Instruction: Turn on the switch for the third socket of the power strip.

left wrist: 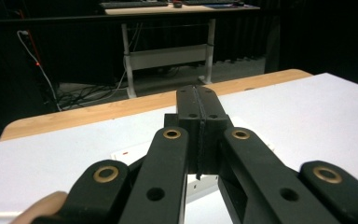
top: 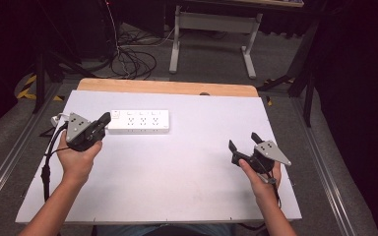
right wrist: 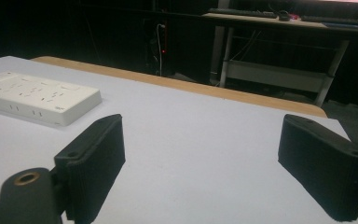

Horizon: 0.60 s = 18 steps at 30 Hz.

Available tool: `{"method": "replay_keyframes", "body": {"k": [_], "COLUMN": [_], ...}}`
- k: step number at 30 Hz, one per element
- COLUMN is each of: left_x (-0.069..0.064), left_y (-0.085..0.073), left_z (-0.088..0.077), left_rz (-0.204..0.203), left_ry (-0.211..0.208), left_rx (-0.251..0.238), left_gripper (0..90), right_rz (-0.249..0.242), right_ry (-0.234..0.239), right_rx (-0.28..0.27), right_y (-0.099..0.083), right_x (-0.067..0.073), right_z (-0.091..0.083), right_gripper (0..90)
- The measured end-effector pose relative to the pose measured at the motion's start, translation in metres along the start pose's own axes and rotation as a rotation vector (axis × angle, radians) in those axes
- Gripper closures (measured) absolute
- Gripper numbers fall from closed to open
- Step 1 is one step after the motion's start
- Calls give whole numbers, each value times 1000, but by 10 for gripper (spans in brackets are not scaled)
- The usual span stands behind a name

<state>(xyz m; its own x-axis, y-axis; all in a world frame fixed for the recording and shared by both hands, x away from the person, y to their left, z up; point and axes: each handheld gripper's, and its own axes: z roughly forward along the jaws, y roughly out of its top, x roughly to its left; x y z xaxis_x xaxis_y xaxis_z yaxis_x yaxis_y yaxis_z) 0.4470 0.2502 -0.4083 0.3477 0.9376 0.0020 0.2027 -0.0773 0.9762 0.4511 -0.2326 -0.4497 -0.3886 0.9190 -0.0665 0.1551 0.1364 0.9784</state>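
A white power strip (top: 139,121) lies on the white table top (top: 177,167), left of middle toward the far side. My left gripper (top: 106,118) hovers at the strip's left end with its jaws pressed together and nothing between them; in the left gripper view the left gripper (left wrist: 197,100) hides most of the power strip (left wrist: 135,154) beneath it. My right gripper (top: 243,141) is held over bare table at the right, jaws wide apart and empty. The right gripper view shows the right gripper (right wrist: 205,158) with the power strip (right wrist: 37,98) off to its far left.
A wooden strip (top: 167,87) edges the table's far side. Beyond it stand a white desk frame (top: 211,34) and loose cables (top: 128,59) on the grey floor. A small white plug (top: 58,118) sits near the table's left edge.
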Motion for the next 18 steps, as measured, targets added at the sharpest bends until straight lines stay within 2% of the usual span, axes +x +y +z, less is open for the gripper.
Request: {"method": "replay_keyframes", "body": {"k": [10, 18], "left_x": [1, 0], "left_y": [2, 12], "left_z": [13, 28], "left_rz": [4, -5], "left_ry": [-9, -19], "left_rx": [22, 16], "left_gripper": [900, 900], "right_rz": [3, 4], "right_ry": [-6, -7], "right_rx": [-3, 2], "right_y": [0, 0], "right_x": [-2, -1], "right_z": [-1, -1], "right_gripper": [150, 150]}}
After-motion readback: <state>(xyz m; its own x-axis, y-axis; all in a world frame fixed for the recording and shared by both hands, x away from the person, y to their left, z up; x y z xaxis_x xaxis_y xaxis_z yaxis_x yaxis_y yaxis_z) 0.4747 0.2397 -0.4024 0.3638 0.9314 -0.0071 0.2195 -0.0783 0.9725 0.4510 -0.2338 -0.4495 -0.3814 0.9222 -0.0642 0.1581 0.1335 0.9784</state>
